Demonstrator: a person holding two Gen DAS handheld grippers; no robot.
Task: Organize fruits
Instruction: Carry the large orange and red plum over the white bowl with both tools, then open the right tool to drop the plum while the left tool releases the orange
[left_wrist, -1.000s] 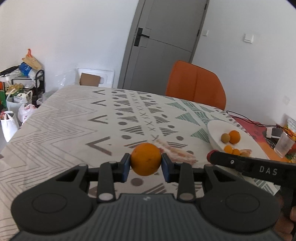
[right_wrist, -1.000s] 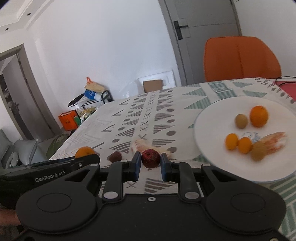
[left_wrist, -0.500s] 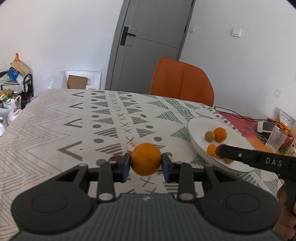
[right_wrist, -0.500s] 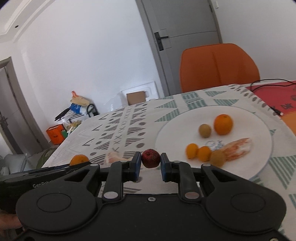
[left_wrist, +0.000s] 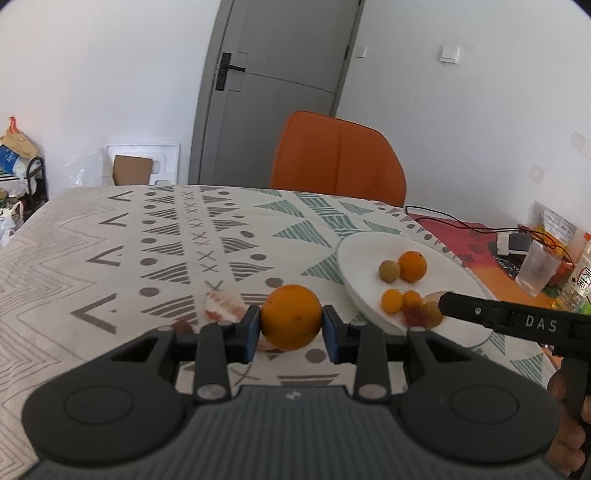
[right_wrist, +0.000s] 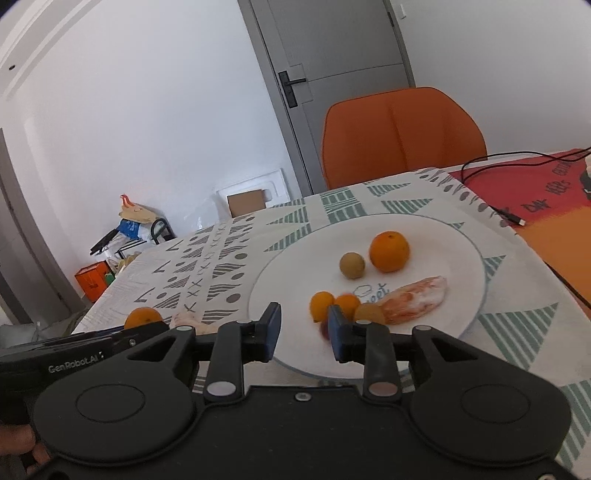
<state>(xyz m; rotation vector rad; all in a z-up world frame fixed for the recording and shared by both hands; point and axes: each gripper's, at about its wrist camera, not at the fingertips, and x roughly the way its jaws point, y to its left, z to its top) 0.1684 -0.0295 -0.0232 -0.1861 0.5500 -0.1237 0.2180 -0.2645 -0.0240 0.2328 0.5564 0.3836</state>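
My left gripper (left_wrist: 291, 328) is shut on an orange (left_wrist: 291, 316) and holds it above the patterned tablecloth, left of the white plate (left_wrist: 360, 260). My right gripper (right_wrist: 303, 328) is open over the plate's (right_wrist: 461, 251) near rim. A small red fruit (right_wrist: 325, 329), blurred, lies on the plate beside the right finger; it also shows in the left wrist view (left_wrist: 413, 314). The plate holds an orange (right_wrist: 389, 251), a brown round fruit (right_wrist: 352, 265), two small orange fruits (right_wrist: 322, 305) and a peeled pink segment (right_wrist: 417, 300).
A pink peeled piece (left_wrist: 223, 308) and a dark small fruit (left_wrist: 181, 326) lie on the cloth near my left gripper. An orange chair (left_wrist: 338, 158) stands behind the table. A glass (left_wrist: 537, 269), bottle and cable sit at the far right.
My right gripper moved over the plate, opened and let go of the red fruit, which now lies on the plate. My left gripper carried the orange closer to the plate.
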